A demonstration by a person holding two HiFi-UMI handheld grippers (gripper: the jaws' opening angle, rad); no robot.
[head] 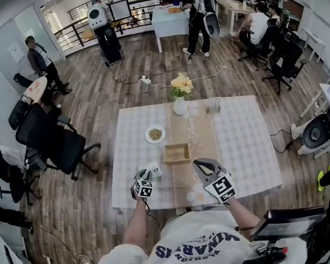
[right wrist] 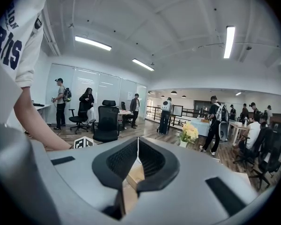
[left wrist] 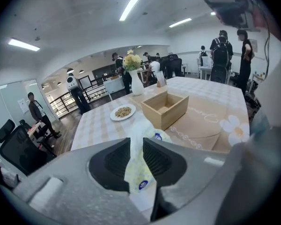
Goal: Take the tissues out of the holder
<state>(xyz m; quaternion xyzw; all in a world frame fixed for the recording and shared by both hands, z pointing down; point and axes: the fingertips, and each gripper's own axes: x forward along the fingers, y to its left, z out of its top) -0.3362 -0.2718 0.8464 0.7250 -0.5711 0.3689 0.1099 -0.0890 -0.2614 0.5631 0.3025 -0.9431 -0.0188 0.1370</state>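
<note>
Head view: a person stands at the 6 o'clock edge of a square surface [head: 247, 142] with a checked cloth and a pale runner. A small open wooden holder [head: 177, 161] sits at the middle, and a vase of yellow flowers [head: 181, 89] stands at its 12 o'clock. The pack of tissues [head: 154, 168] is outside the holder, low over the cloth at the holder's 7 o'clock and just beside it. The left hand-held gripper [head: 146, 176] is right at the pack, and the right hand-held gripper [head: 199, 164] hovers at the holder's 5 o'clock. Left gripper view: the jaws stand a narrow way apart with the pack [left wrist: 139, 172] running through the gap. The pads look just clear of it rather than pinching it. The holder [left wrist: 175, 114] lies ahead at 1 o'clock, and what shows of its inside is bare. Right gripper view: the jaw tips meet with nothing between them, and a corner of the wooden holder [right wrist: 133, 175] shows below them. The pack looks light, soft and easily crushed, and its printed wrapper is probably slick. A gentle hold across the middle of its narrow width seems safest.
</note>
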